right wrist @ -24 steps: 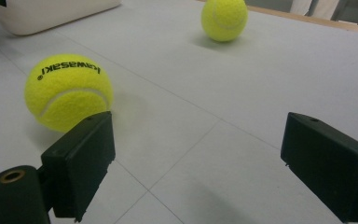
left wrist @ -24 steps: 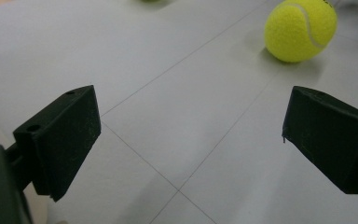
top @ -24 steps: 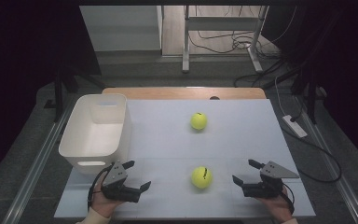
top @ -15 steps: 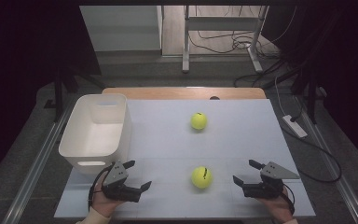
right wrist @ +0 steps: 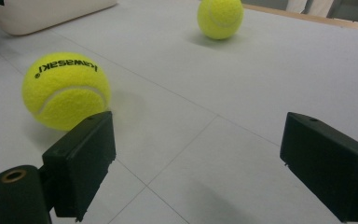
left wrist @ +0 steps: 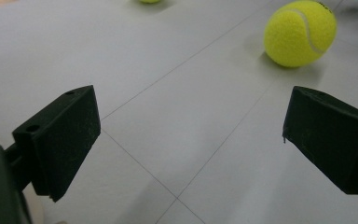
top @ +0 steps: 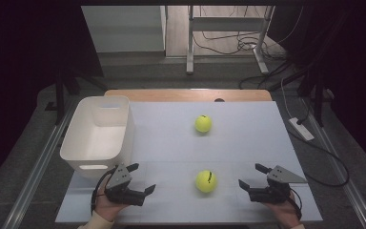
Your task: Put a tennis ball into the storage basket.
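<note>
**Near ball waits between two open tools**

On the bench's near edge, your left tool [top: 139, 177] and right tool [top: 250, 175] both gape empty, flanking the near tennis ball [top: 206, 181] so either can take it. A second ball [top: 203, 123] lies farther back, the white bin [top: 97, 138] at left. The white bench [top: 248, 138] stands in a dark room with cables on the floor.

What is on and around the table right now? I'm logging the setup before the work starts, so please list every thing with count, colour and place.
Fuzzy yellow tennis balls: two; near ball between the grippers, far ball mid-table.
White plastic bin: one, table's left edge, nothing visible inside.
White table top: one, with a wooden strip at its far edge.
White power strip: one, on the floor to the right.
Left gripper: black, open, near left corner, nothing between its jaws.
Right gripper: black, open, near right corner, nothing between its jaws.
</note>
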A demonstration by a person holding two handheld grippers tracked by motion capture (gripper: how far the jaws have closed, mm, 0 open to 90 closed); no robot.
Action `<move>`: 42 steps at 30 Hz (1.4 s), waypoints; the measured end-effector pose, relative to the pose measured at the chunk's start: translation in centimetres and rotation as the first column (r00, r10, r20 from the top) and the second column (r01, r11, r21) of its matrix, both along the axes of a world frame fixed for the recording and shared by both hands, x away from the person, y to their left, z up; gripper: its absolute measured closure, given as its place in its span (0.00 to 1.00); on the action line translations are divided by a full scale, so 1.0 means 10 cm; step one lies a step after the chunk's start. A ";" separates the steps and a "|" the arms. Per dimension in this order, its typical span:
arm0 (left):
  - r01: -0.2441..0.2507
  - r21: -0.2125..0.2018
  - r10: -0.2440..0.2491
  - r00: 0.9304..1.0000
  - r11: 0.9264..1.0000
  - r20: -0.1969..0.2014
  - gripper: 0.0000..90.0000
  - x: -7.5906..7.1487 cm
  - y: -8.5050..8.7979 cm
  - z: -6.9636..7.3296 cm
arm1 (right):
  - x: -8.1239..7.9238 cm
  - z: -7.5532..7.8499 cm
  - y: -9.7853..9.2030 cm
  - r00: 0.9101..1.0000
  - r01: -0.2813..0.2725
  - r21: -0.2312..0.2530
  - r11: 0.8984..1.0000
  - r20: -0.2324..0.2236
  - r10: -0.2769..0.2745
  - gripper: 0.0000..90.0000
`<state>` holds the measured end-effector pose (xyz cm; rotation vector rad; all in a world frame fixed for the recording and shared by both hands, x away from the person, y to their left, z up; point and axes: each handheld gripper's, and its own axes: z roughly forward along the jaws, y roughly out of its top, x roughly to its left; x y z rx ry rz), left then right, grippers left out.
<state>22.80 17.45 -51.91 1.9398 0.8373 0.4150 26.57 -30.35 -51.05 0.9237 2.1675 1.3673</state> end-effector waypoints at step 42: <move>0.026 0.035 -0.024 0.998 0.999 -0.051 0.04 0.10 -0.28 0.28 | 0.03 0.00 0.05 1.000 -0.024 0.011 1.000 -0.001 0.024 0.12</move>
